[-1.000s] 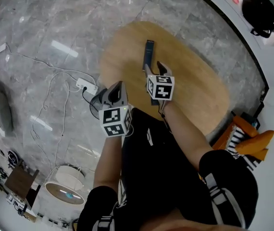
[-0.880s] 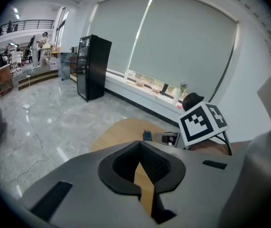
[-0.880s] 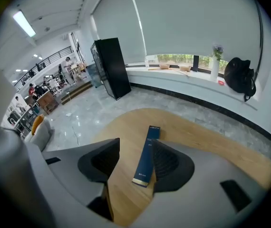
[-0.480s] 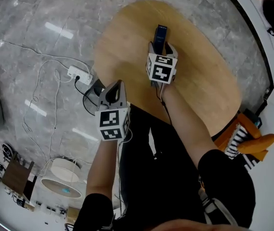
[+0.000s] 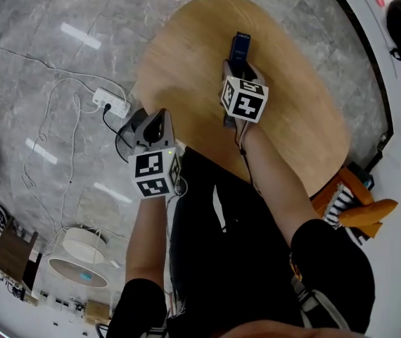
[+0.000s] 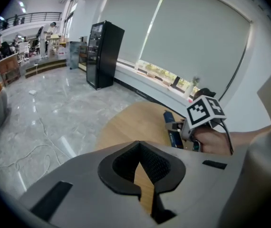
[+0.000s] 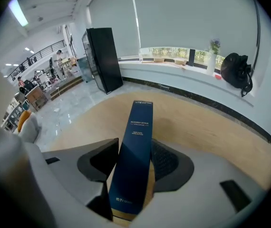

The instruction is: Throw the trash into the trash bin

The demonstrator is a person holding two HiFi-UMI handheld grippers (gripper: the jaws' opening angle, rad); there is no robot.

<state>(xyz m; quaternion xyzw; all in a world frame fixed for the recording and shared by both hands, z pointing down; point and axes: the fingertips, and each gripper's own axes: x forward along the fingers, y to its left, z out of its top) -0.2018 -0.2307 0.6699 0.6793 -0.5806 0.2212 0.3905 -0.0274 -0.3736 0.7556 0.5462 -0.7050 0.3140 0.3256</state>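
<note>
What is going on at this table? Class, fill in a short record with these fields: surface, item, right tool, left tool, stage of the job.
surface: oval wooden table
item: long dark blue box, lying flat on the table
right tool: jaws have just been opening; they stand wide apart on either side of the box, not clamped on it
left tool: jaws together, nothing between them
stage: box not yet lifted off the table

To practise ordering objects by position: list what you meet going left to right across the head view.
White power strip → left gripper → blue box → orange chair
</note>
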